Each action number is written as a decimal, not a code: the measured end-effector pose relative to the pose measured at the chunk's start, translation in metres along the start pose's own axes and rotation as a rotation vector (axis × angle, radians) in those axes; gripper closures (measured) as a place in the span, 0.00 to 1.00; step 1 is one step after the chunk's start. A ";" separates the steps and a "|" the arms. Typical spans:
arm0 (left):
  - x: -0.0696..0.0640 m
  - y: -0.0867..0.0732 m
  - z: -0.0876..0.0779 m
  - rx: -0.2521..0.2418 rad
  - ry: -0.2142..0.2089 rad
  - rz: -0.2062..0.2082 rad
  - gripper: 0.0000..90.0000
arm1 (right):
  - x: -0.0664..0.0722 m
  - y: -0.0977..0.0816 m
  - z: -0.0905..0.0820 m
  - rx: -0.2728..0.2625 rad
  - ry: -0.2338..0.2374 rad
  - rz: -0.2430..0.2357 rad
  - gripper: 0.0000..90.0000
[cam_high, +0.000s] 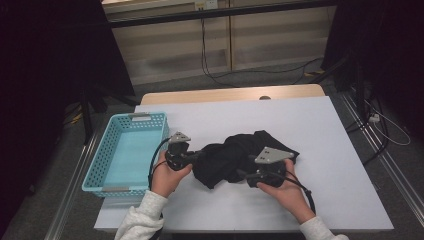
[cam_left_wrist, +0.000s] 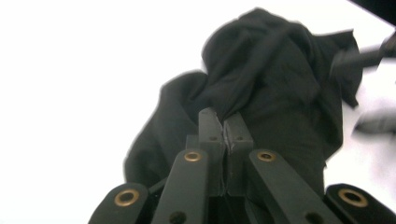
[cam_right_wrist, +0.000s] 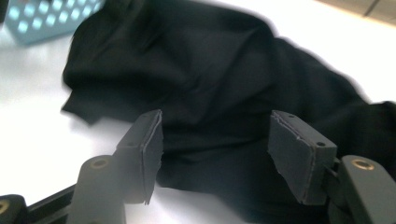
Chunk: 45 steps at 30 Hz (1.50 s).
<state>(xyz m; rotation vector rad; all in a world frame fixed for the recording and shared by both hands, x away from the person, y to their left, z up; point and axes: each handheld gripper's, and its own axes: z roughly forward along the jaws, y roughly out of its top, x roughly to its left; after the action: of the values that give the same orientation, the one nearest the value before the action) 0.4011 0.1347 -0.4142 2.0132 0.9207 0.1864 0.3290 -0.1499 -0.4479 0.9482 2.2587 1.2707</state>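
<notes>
A crumpled black cloth (cam_high: 232, 150) lies heaped in the middle of the white table (cam_high: 330, 145). My left gripper (cam_high: 197, 156) reaches in from the cloth's left edge. In the left gripper view its jaws (cam_left_wrist: 225, 122) are pressed together on a gathered fold of the black cloth (cam_left_wrist: 275, 70). My right gripper (cam_high: 241, 174) lies at the cloth's near side. In the right gripper view its jaws (cam_right_wrist: 215, 135) stand wide apart, with the black cloth (cam_right_wrist: 210, 70) spread behind and between them, and the pads do not press on it.
A light blue perforated basket (cam_high: 98, 160) sits at the table's left edge, its inside bare; a corner of the basket (cam_right_wrist: 51, 18) appears past the cloth. Bare table top lies right of and behind the cloth. Cables run across the floor beyond the table.
</notes>
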 end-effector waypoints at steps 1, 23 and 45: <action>0.001 0.000 -0.001 -0.008 0.009 -0.004 0.98 | 0.003 0.000 0.005 0.019 0.020 -0.012 0.40; 0.013 0.002 -0.004 -0.051 0.057 -0.040 0.98 | -0.039 -0.021 -0.032 0.090 -0.085 0.064 1.00; 0.009 0.002 -0.009 -0.041 0.046 -0.024 0.98 | 0.021 0.010 0.031 0.079 0.076 -0.049 0.42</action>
<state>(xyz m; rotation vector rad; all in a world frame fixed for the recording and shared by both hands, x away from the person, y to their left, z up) 0.4048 0.1462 -0.4097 1.9666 0.9625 0.2373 0.3369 -0.1133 -0.4557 0.8795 2.3920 1.2241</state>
